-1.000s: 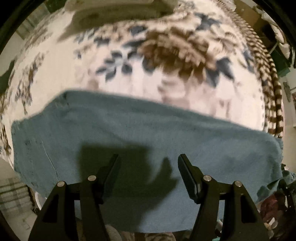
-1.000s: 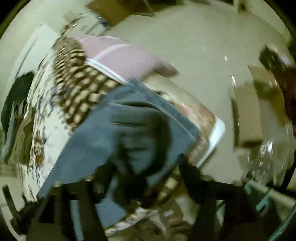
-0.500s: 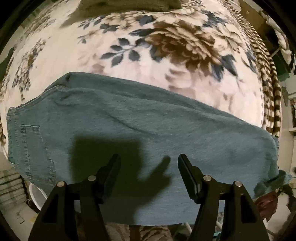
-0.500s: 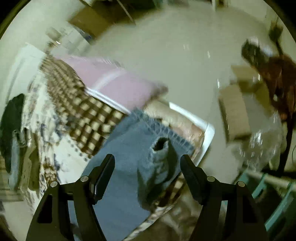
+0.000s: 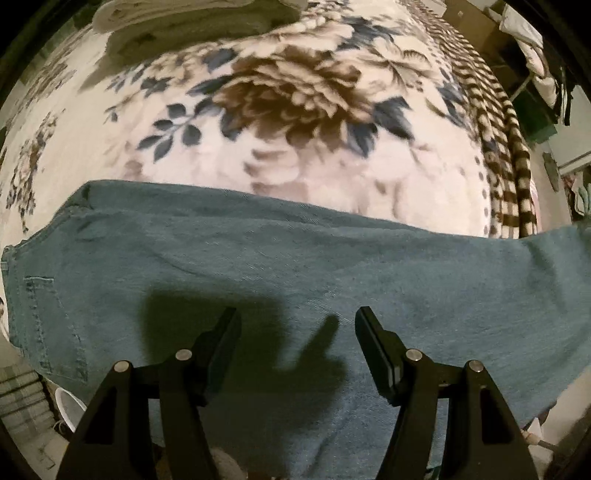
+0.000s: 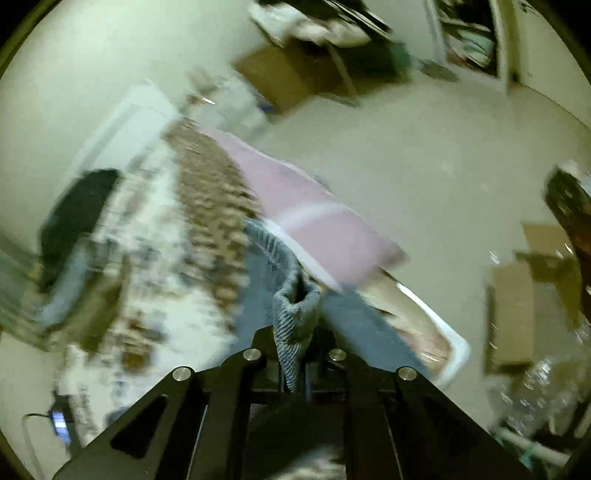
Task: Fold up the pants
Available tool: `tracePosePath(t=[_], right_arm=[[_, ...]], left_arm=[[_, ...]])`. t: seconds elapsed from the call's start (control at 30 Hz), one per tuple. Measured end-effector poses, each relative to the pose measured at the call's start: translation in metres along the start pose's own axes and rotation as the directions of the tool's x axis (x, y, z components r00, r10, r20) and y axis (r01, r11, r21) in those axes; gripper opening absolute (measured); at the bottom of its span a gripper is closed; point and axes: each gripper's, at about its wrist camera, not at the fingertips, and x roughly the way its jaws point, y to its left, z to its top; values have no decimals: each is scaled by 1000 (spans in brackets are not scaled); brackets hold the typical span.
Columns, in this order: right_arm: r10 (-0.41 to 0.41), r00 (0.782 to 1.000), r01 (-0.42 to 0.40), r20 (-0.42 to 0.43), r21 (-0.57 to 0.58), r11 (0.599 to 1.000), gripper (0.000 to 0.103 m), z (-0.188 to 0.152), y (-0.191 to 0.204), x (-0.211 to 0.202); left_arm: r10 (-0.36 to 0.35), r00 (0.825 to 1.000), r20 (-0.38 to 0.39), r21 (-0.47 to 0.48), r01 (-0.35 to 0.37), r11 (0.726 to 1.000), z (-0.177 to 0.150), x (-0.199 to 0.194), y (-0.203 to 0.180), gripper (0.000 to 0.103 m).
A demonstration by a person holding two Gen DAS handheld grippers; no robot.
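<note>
Blue denim pants [image 5: 295, 266] lie across a floral blanket [image 5: 280, 122] on a bed, waist and back pocket at the left, legs running off to the right. My left gripper [image 5: 297, 325] is open and empty, hovering over the middle of the pants. In the right wrist view my right gripper [image 6: 295, 332] is shut on the hem end of a pant leg [image 6: 295, 306], which bunches up between the fingers. The rest of the leg [image 6: 258, 280] trails back over the bed edge. This view is blurred by motion.
A brown checked blanket [image 5: 509, 147] borders the bed at the right. A pink pillow [image 6: 306, 206] lies at the bed's edge. Cardboard boxes [image 6: 513, 314] and clutter stand on the beige floor [image 6: 424, 155]. A folded cream cloth [image 5: 184, 22] lies at the far side of the bed.
My right gripper was open half a second ago and has closed on the pant leg hem. The left gripper stays open over the pants, with the leg end now drawn rightward.
</note>
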Motion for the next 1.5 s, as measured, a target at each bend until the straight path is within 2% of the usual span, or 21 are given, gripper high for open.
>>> tracePosePath(t=[0.07, 0.1, 0.13, 0.23, 0.33, 0.43, 0.53, 0.6, 0.63, 0.73, 0.8, 0.9, 1.0, 1.07, 1.13, 1.17, 1.23, 1.3, 1.37, 1.43, 1.5], right_arm=[[-73, 992, 82, -107, 75, 994, 21, -11, -33, 32], [-115, 979, 135, -170, 105, 985, 39, -17, -49, 47], [-141, 968, 170, -210, 127, 977, 49, -22, -60, 55], [-178, 957, 215, -229, 152, 965, 57, -34, -68, 49], [-209, 955, 217, -212, 18, 976, 58, -37, -20, 31], [-166, 953, 126, -254, -167, 978, 59, -45, 56, 30], [-71, 930, -55, -359, -330, 942, 59, -70, 148, 47], [26, 885, -229, -466, -384, 894, 59, -96, 219, 66], [43, 865, -275, -500, -401, 874, 59, -108, 243, 71], [84, 779, -436, -621, -440, 785, 59, -150, 332, 100], [63, 724, -507, -687, -467, 725, 59, -183, 387, 123], [-14, 664, -551, -747, -502, 667, 59, -225, 444, 153], [-174, 660, -547, -731, -626, 556, 59, -270, 487, 180], [-270, 670, -525, -692, -698, 487, 49, -290, 501, 191], [-320, 679, -524, -660, -742, 419, 2, -302, 504, 193], [-331, 689, -517, -645, -757, 400, 2, -305, 504, 190], [-307, 720, -494, -622, -771, 403, 2, -302, 505, 180], [-260, 749, -464, -609, -763, 450, 1, -291, 505, 167], [-247, 770, -445, -588, -772, 453, 1, -288, 507, 160], [-252, 769, -427, -588, -765, 483, 1, -283, 507, 163], [-236, 784, -401, -574, -758, 514, 1, -275, 510, 166]], left_arm=[[8, 1000, -8, -6, -8, 1000, 3, 10, -4, 62], [11, 1000, -11, -9, -11, 1000, 3, 13, -5, 62], [15, 1000, -14, -10, -15, 1000, 1, 15, -6, 62], [25, 1000, -15, -4, -25, 1000, -1, 19, -4, 62], [37, 999, -13, 5, -37, 999, -3, 19, 4, 62], [66, 998, -7, 1, -66, 998, -5, 14, 27, 62], [110, 994, 6, -47, -109, 993, -7, 5, 65, 62], [145, 989, 8, -93, -144, 985, -7, -1, 95, 62], [172, 985, 10, -119, -170, 978, -7, -3, 113, 62], [237, 971, 3, -187, -232, 954, -7, -7, 166, 62], [275, 961, -13, -243, -270, 932, -11, -10, 212, 62], [306, 951, -31, -308, -301, 903, -16, -12, 269, 62], [318, 947, -42, -335, -314, 888, -8, -8, 304, 62], [308, 950, -49, -338, -306, 890, 0, -2, 323, 62], [285, 957, -47, -334, -284, 899, 4, -1, 331, 62], [271, 961, -47, -327, -271, 905, 7, 0, 332, 62], [258, 965, -45, -310, -259, 915, 8, 1, 329, 62], [236, 971, -42, -295, -238, 925, 11, 0, 328, 62], [214, 976, -36, -303, -214, 929, 13, -3, 329, 62], [207, 978, -26, -308, -204, 929, 17, -7, 330, 62], [209, 978, -8, -310, -201, 929, 20, -10, 333, 62]])
